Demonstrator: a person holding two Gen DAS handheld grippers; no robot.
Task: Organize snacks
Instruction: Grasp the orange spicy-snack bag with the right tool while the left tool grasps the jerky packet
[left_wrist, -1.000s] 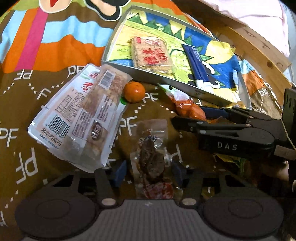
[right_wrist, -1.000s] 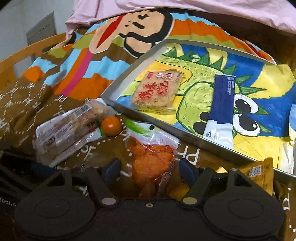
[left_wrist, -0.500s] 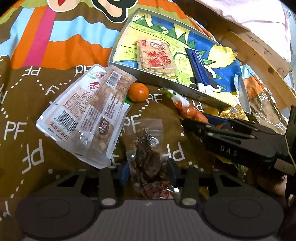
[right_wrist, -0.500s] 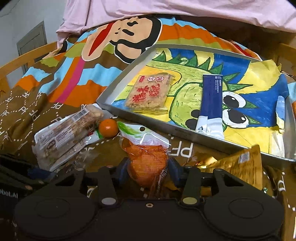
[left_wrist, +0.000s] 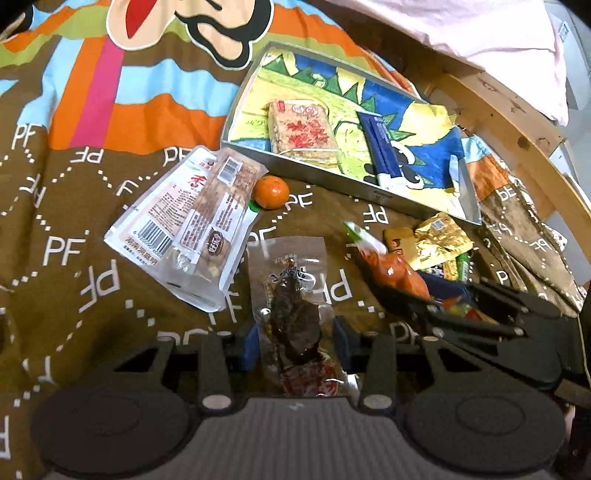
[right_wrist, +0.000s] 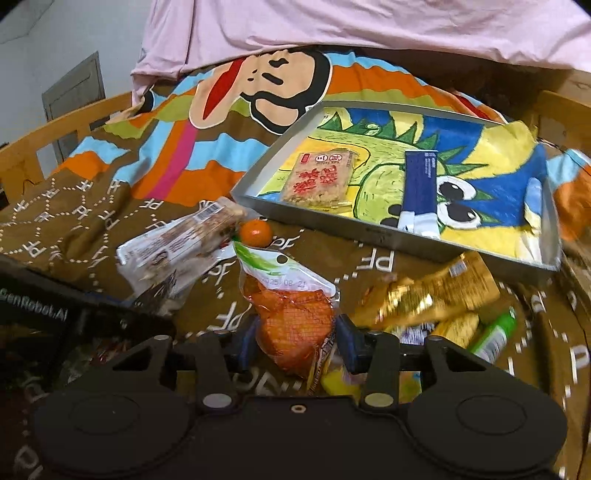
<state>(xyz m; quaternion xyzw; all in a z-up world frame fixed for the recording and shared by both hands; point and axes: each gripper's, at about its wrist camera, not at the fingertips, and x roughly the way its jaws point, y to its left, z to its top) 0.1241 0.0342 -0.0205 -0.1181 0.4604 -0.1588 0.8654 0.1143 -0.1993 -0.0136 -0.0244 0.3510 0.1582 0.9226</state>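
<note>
My left gripper (left_wrist: 293, 341) is shut on a clear packet of dark dried meat (left_wrist: 291, 306) and holds it above the brown blanket. My right gripper (right_wrist: 295, 345) is shut on an orange snack pouch (right_wrist: 290, 314) with a white-green top; the pouch also shows in the left wrist view (left_wrist: 391, 271). The grey tray (right_wrist: 369, 236) with the dinosaur lining lies ahead of both. It holds a rice cracker pack (right_wrist: 319, 179) and a dark blue stick pack (right_wrist: 419, 192).
A large clear biscuit bag (left_wrist: 192, 221) and a small orange (left_wrist: 271, 192) lie left of the tray. Gold packets (right_wrist: 436, 291) and a green tube (right_wrist: 493, 334) lie at the right. A wooden bed rail (left_wrist: 517, 122) runs behind the tray.
Both grippers closed on their packets and rose, pulling back from the tray. The meat packet and the orange pouch lifted with them.
</note>
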